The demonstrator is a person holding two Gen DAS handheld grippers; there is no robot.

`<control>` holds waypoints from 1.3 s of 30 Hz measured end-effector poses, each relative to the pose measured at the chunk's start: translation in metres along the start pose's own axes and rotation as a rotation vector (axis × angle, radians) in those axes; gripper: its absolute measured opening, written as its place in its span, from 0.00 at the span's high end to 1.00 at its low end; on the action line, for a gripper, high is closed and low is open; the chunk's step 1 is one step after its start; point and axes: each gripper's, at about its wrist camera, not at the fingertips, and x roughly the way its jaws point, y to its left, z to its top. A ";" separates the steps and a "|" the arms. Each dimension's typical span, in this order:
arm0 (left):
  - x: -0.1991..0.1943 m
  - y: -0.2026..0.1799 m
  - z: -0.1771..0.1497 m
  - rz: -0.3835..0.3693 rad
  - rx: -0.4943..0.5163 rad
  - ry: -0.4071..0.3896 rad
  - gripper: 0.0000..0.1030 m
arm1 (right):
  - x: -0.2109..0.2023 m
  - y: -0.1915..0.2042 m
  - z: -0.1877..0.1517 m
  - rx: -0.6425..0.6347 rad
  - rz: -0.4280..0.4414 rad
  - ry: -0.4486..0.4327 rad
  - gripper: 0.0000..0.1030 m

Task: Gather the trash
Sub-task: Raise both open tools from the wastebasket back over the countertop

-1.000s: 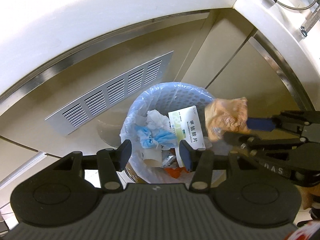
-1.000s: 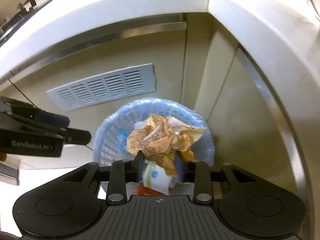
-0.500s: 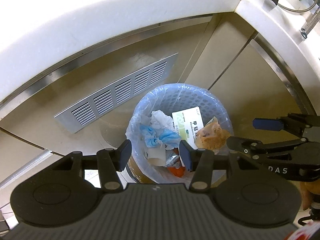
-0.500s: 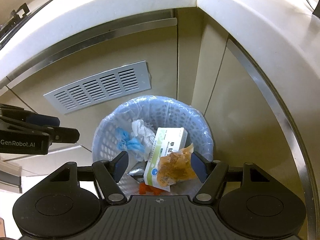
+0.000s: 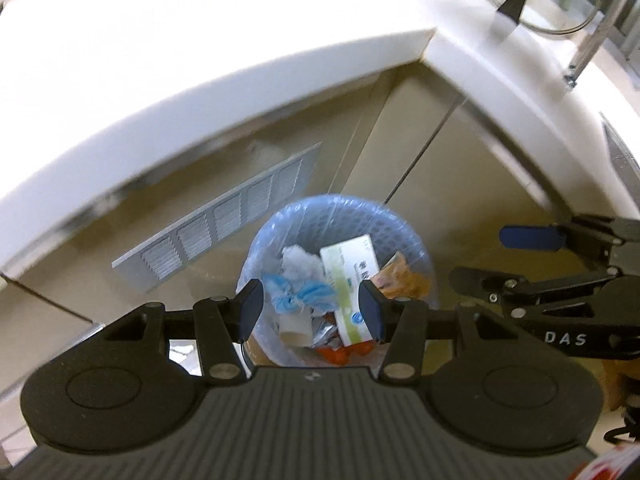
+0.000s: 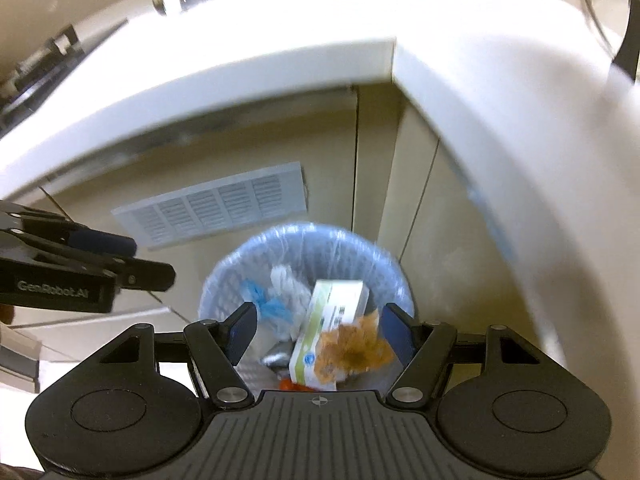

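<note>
with the crumpled orange wrapper lying in the lined bin against the white box, apparently loose, both the right gripper and left gripper hang part-open and empty above that bin, their drop done.

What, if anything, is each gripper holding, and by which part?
Nothing is held. The left gripper and right gripper both stand open and empty above the trash basket; the crumpled orange wrapper lies inside it.
</note>
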 end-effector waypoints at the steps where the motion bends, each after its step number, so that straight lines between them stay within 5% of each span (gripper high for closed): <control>1: -0.006 -0.003 0.002 -0.003 0.010 -0.017 0.53 | -0.009 0.001 0.003 -0.013 0.000 -0.029 0.33; 14: -0.073 -0.019 0.053 0.037 0.028 -0.244 0.49 | -0.067 -0.005 0.067 -0.051 0.025 -0.312 0.33; 28: -0.089 0.011 0.108 0.225 -0.076 -0.341 0.44 | -0.040 -0.041 0.143 -0.129 0.130 -0.363 0.33; 39: -0.073 0.072 0.163 0.304 -0.007 -0.343 0.34 | -0.005 -0.037 0.193 -0.139 0.126 -0.364 0.33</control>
